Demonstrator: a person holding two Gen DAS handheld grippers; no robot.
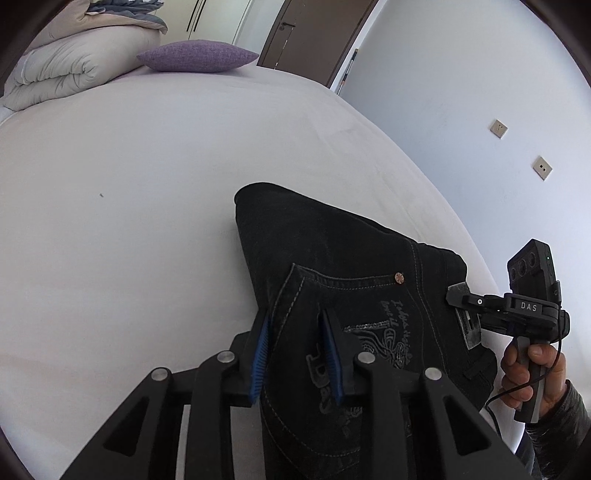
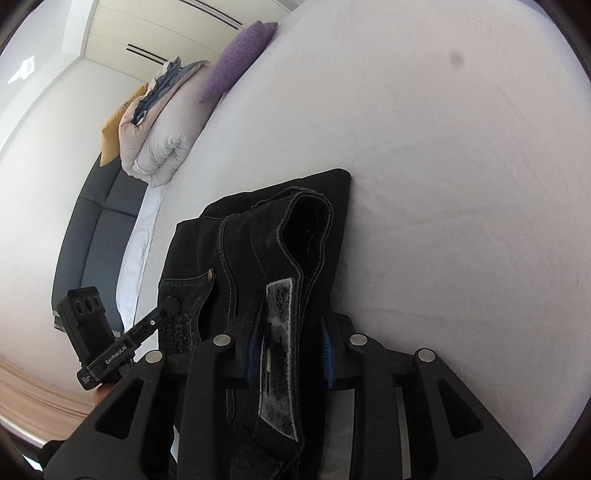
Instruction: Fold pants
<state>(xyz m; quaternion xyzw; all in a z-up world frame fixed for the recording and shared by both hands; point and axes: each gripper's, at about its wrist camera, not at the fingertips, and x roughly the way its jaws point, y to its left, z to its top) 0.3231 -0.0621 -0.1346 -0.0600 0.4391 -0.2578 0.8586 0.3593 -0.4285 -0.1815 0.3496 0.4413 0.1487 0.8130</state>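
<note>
Black jeans point(image 1: 332, 251) lie folded on the white bed sheet point(image 1: 129, 184), back pocket with embroidery facing up. My left gripper point(image 1: 295, 332) has its blue-padded jaws around the pocket-side edge of the jeans, with denim between them. My right gripper point(image 2: 291, 347) holds the waistband end with its grey leather patch point(image 2: 280, 332) between the jaws; it also shows in the left wrist view point(image 1: 458, 295) at the waistband. The jeans point(image 2: 258, 229) stretch away from the right gripper. The left gripper point(image 2: 170, 306) shows in the right wrist view at the pocket side.
A purple cushion point(image 1: 195, 55) and a folded grey-white duvet point(image 1: 62, 66) sit at the bed's far end. A white wall with two sockets point(image 1: 498, 129) runs along the right of the bed. A brown door point(image 1: 306, 29) stands behind. A dark headboard point(image 2: 99, 229) shows left.
</note>
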